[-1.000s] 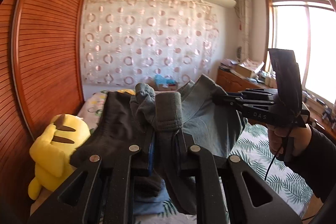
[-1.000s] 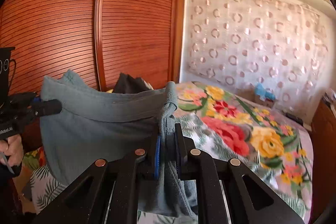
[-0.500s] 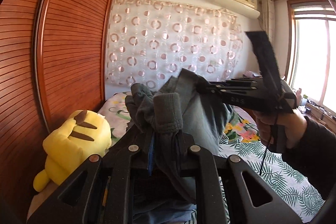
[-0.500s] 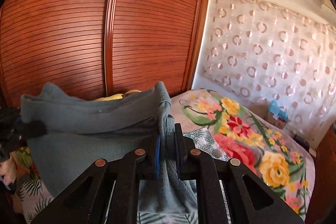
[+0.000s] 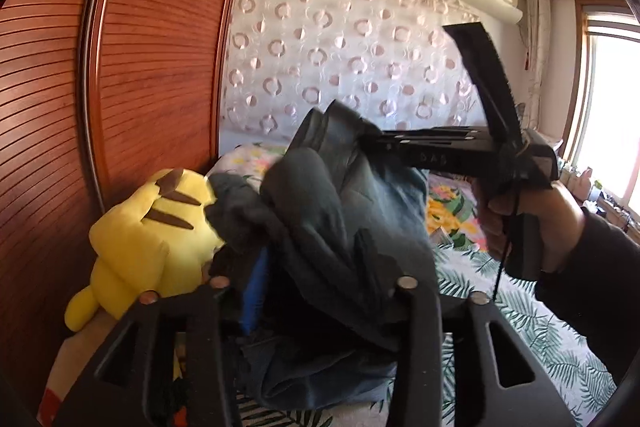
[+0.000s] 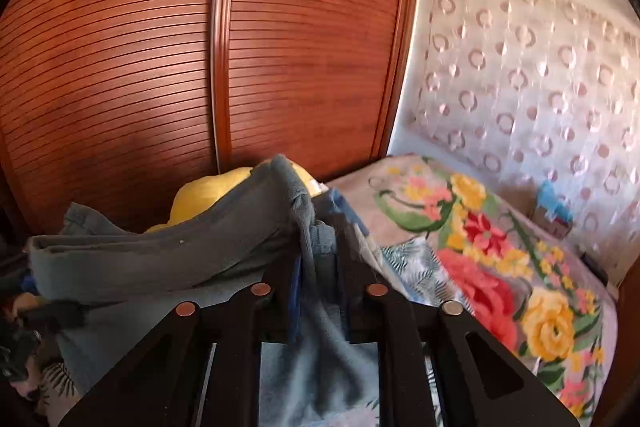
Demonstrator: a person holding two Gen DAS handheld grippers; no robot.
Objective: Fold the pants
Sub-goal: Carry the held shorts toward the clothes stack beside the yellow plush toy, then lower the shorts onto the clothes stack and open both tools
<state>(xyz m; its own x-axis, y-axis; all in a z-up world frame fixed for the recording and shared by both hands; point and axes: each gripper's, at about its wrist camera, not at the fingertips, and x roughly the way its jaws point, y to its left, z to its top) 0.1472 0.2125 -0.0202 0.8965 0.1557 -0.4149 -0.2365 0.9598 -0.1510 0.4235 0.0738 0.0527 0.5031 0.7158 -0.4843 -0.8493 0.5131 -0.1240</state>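
The grey-blue pants [image 5: 320, 211] hang bunched between both grippers, low over the bed. In the left wrist view my left gripper [image 5: 304, 259] has its jaws opening, and a thick wad of the pants lies loose in the gap. My right gripper [image 5: 370, 141] comes in from the right, held by a hand [image 5: 520, 211], its tips at a raised edge of the cloth. In the right wrist view my right gripper [image 6: 320, 247] is opening too. A strip of the pants [image 6: 140, 259] hangs between its fingers, with a gap beside the blue pad.
A yellow plush toy [image 5: 148, 227] sits against the slatted wooden wardrobe doors [image 5: 140, 67] just left of the pants. The bed carries a leaf-print sheet [image 5: 520, 307] and a flowered blanket [image 6: 500, 267]. A patterned curtain [image 6: 520, 87] hangs behind the bed.
Both sets of jaws have spread from a tight pinch on the pants. Both grippers swung left toward the wardrobe and plush toy, and the right one has drawn closer to the left.
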